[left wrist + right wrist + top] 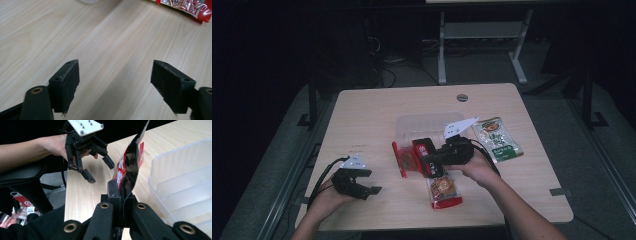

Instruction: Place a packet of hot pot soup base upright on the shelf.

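- Right hand-held gripper (414, 154): jaws closed on the edge of a red snack packet (403, 159), near the middle of the worktop (362, 120). The pinch at one edge leaves the rest of the packet free, a hold that suits carrying it towards the clear plastic container (432, 125) that stands just behind it, towards the far edge.
- Red snack packet, right gripper view (130, 167): it stands on edge, flat faces vertical, and rises from the clamped jaws. Its long axis runs along the line of the jaws, free end pointing away from the hand; in the high view that axis runs roughly from the near edge towards the far edge.
- Left hand-held gripper (371, 190): jaws wide apart with nothing between them, held above bare wood near the near left corner. Its fingertips (65, 85) frame bare worktop, which suggests a hand that waits in reserve.
- Second red packet (443, 191): lies flat by the near edge, beneath the right hand (479, 167).
- Green packet (498, 139): lies flat towards the right edge, just beside the container; both look like items awaiting their turn.
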Available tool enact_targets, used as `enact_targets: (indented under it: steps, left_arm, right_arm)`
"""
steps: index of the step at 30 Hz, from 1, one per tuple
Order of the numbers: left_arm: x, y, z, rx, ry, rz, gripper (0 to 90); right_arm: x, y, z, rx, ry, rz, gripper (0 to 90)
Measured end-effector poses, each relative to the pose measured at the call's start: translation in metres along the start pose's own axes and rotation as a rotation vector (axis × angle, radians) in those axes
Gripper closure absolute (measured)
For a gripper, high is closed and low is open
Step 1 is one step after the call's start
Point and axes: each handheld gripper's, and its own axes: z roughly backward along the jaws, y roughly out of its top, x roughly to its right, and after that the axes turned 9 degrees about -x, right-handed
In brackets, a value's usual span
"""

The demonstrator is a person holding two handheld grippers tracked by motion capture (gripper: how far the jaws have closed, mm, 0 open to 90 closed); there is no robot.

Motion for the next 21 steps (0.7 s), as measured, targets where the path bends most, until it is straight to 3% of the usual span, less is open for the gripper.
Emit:
enact_targets:
  steps: [2, 6, 12, 21]
  left_arm:
    - [0.000, 0.001, 0.000, -0.008, 0.014, -0.001, 18.4]
    - [0.000, 0.002, -0.001, -0.013, 0.009, -0.018, 17.8]
    - [0.001, 0.003, -0.002, -0.007, 0.001, -0.010, 17.2]
    - [0.006, 0.004, 0.001, 0.001, 0.048, -0.042, 13.9]
  right_arm:
    - [0.001, 0.000, 0.004, 0.009, -0.005, -0.001, 90.0]
    - [0.003, 0.000, 0.014, 0.025, -0.019, -0.001, 90.0]
    - [0.008, -0.002, 0.028, 0.043, -0.053, -0.016, 90.0]
    - [0.020, -0.007, 0.050, 0.083, -0.117, -0.049, 90.0]
